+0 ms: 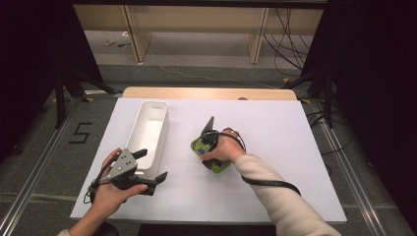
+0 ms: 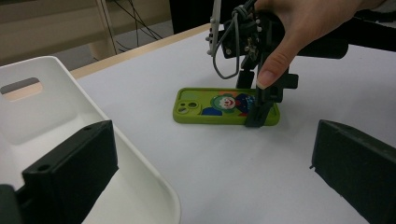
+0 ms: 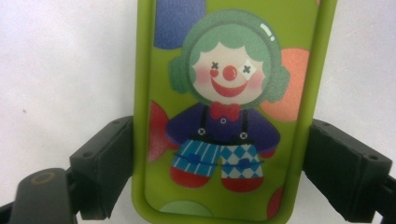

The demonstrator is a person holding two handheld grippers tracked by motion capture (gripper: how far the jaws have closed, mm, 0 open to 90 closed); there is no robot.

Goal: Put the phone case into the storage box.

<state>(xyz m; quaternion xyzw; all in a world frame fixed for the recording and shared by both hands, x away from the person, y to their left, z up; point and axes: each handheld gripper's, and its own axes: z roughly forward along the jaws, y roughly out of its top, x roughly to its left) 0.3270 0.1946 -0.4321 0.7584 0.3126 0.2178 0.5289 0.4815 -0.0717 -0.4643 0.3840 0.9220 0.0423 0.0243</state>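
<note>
I see the white surface (image 1: pixel 275 147) carrying a smooth white plastic bin (image 1: pixel 147 132) with a handle slot. Just right of it lies the green clown-printed phone case (image 3: pixel 224 116); its print is clear from the right tongs' (image 3: pixel 219 168) camera, jaws straddling both edges, contact unclear. My left tongs (image 1: pixel 147 169) gape empty.

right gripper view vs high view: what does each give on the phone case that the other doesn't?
Right gripper view alone: the clown print on the green phone case in full detail, and both jaws of the right gripper pressed against its long edges.

High view alone: the layout, with the white bin left of the case on the table, and the left gripper open at the bin's near end.

Both: the case lying flat on the white surface with the right gripper across it.
</note>
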